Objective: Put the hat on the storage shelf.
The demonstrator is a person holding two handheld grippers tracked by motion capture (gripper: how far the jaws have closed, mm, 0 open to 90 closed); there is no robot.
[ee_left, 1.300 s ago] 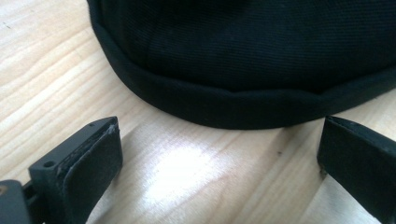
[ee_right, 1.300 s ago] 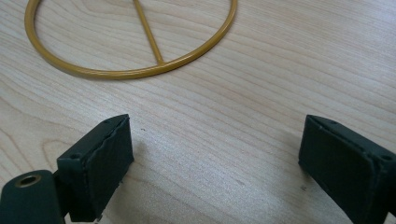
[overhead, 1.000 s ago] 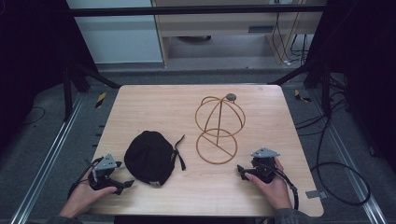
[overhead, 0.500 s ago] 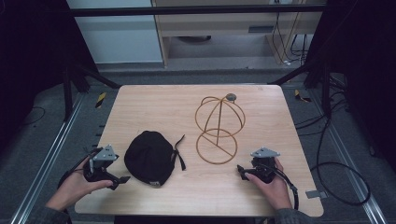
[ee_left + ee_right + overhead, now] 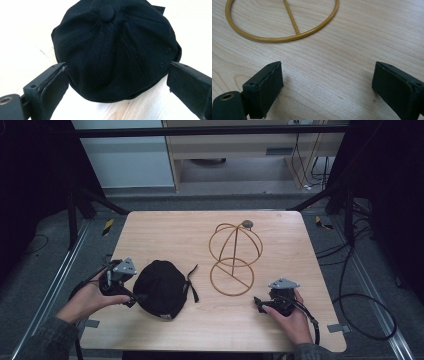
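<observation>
A black cap (image 5: 161, 287) lies crown up on the wooden table (image 5: 165, 235), left of centre, its strap trailing to the right. My left gripper (image 5: 134, 297) is at the cap's left edge, open, with its jaws on either side of the cap's (image 5: 115, 47) near rim in the left gripper view (image 5: 117, 87). A gold wire hat stand (image 5: 234, 255) stands at the table's middle, its base ring (image 5: 279, 22) flat on the wood. My right gripper (image 5: 258, 304) rests near the front right, open and empty (image 5: 327, 85), just short of that ring.
Black frame posts and floor rails flank the table. Cables lie on the floor at the right (image 5: 360, 305). A cabinet stands beyond the far edge. Bare wood stretches between the cap and the right gripper.
My left gripper has moved forward and right, from the front left corner up to the cap's edge. The right gripper has stayed put.
</observation>
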